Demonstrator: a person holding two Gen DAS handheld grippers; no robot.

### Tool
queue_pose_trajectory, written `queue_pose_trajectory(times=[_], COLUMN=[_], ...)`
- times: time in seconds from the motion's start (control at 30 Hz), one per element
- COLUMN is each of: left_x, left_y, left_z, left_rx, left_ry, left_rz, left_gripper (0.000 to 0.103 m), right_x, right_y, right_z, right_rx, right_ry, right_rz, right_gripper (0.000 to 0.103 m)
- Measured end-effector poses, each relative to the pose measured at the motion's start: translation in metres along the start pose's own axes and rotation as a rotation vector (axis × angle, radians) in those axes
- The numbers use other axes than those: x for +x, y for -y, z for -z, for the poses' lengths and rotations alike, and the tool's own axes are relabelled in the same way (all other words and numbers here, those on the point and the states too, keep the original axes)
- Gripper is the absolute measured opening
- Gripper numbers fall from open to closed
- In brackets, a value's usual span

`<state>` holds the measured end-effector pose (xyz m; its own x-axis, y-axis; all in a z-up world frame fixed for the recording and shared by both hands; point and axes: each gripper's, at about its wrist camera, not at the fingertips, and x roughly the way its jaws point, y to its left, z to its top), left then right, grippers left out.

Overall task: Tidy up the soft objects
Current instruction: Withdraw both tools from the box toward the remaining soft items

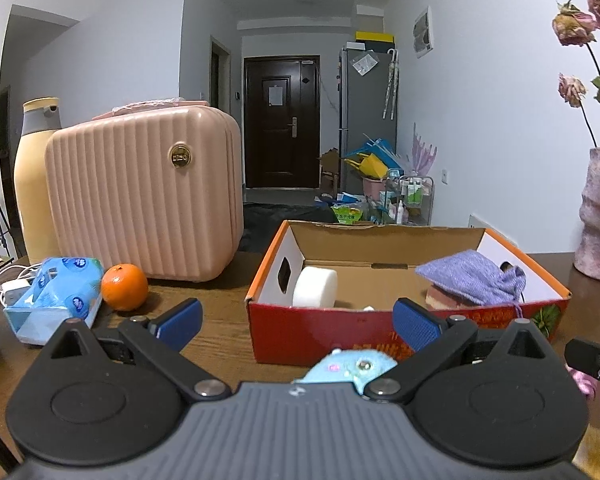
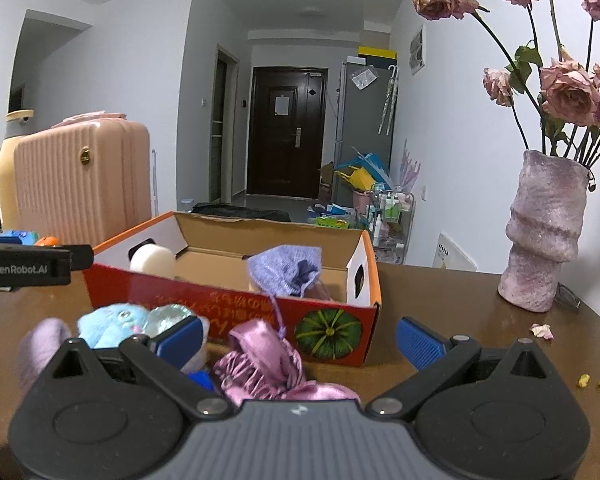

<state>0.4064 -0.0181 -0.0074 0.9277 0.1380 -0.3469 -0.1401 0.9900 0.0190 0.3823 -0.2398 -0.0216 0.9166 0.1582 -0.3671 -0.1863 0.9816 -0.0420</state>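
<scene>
We hold both grippers, left gripper (image 1: pixel 298 320) and right gripper (image 2: pixel 300 338), spread wide and empty before the cardboard box (image 2: pixel 236 304); the pink satin pouch (image 2: pixel 266 364) perhaps touches it.

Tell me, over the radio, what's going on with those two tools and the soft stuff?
Left tool open, right tool open, both empty. Purple pouch and white sponge in box; blue plush and pink satin bag outside. Nothing blocking.

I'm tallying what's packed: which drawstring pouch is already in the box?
The lavender knit pouch, lying inside the cardboard box. The shiny pink satin pouch lies outside on the table, before the box.
</scene>
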Motion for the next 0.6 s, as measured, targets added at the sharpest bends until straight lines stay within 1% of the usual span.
queue_pose_trajectory(times=[0.6], left_x=[-0.048], left_y=[-0.011], left_z=[0.026], left_rx=[0.047], left_ry=[-0.017], left_rz=[0.023], left_gripper=[0.103], right_x=[-0.050], right_y=[-0.011], right_z=[0.027], right_rx=[-0.013], right_ry=[-0.003], right_rz=[0.002], right_gripper=[0.103])
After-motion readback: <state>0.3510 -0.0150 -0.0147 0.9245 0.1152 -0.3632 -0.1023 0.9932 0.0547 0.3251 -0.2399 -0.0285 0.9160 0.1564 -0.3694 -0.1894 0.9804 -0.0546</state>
